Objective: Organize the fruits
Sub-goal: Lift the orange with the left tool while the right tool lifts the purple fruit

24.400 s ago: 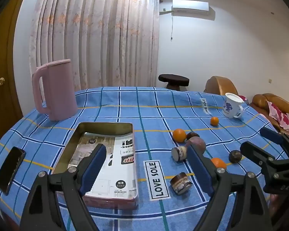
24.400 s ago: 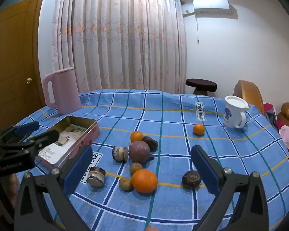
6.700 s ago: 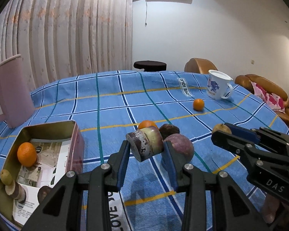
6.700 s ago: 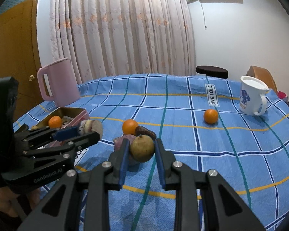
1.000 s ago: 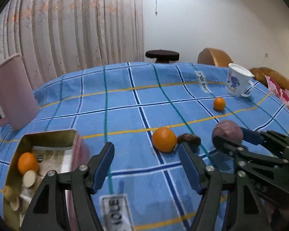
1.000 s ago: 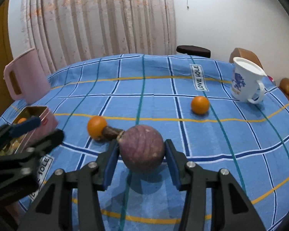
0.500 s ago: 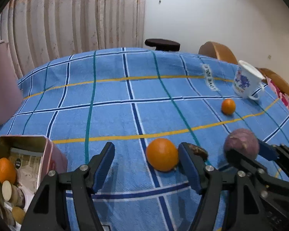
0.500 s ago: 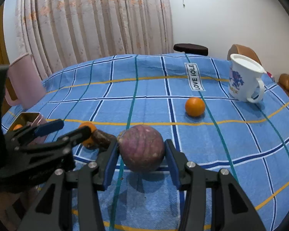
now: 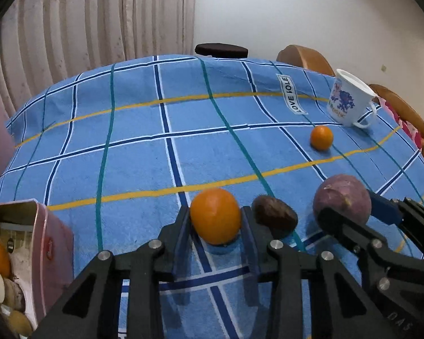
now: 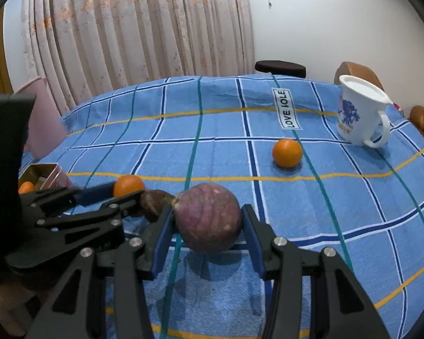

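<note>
left claw (image 9: 215, 226) closing on orange (image 9: 215, 215), mid-counter | right claw (image 10: 207, 233) holds purple fruit (image 10: 207, 221) | orange looks firm, light, prone to roll: grip across widest middle

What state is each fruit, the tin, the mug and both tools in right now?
Left tool: closing on the near orange.
Right tool: clamped on the purple fruit.
Brown fruit: loose on the cloth.
Far orange: loose on the cloth.
Tin: open, partly filled.
Mug: upright.
</note>
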Action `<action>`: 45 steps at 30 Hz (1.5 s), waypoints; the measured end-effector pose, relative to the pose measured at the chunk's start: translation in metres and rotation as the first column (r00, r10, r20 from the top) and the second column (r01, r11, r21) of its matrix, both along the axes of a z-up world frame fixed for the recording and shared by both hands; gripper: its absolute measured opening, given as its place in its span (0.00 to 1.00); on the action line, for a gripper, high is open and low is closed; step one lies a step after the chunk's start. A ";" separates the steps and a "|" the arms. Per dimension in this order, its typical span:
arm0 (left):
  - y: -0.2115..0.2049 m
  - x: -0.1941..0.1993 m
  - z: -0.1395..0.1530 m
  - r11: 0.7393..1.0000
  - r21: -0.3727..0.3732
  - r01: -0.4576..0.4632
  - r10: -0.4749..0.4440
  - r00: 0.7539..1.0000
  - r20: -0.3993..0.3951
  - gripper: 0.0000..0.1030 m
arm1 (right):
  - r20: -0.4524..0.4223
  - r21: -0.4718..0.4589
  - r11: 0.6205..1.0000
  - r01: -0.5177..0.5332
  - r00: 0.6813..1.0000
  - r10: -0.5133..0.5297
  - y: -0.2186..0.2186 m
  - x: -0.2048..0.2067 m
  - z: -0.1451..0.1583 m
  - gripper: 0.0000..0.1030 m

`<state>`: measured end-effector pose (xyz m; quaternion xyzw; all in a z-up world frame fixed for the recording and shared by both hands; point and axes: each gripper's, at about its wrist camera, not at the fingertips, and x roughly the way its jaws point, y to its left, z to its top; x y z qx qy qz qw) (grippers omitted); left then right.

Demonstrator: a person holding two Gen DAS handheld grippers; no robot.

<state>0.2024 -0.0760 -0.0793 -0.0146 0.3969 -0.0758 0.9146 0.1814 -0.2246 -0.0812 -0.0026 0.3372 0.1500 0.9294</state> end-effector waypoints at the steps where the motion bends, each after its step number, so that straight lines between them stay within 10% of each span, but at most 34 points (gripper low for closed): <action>1: 0.002 -0.001 0.000 1.000 -0.010 -0.004 0.004 1.000 -0.001 0.36 | 0.002 0.000 1.000 0.001 1.000 -0.001 0.000 -0.001 0.000 0.49; 45: 0.011 -0.076 0.038 0.994 0.012 -0.109 0.098 0.933 0.346 0.36 | 0.243 0.042 0.997 -0.070 0.968 0.058 0.000 -0.044 0.025 0.49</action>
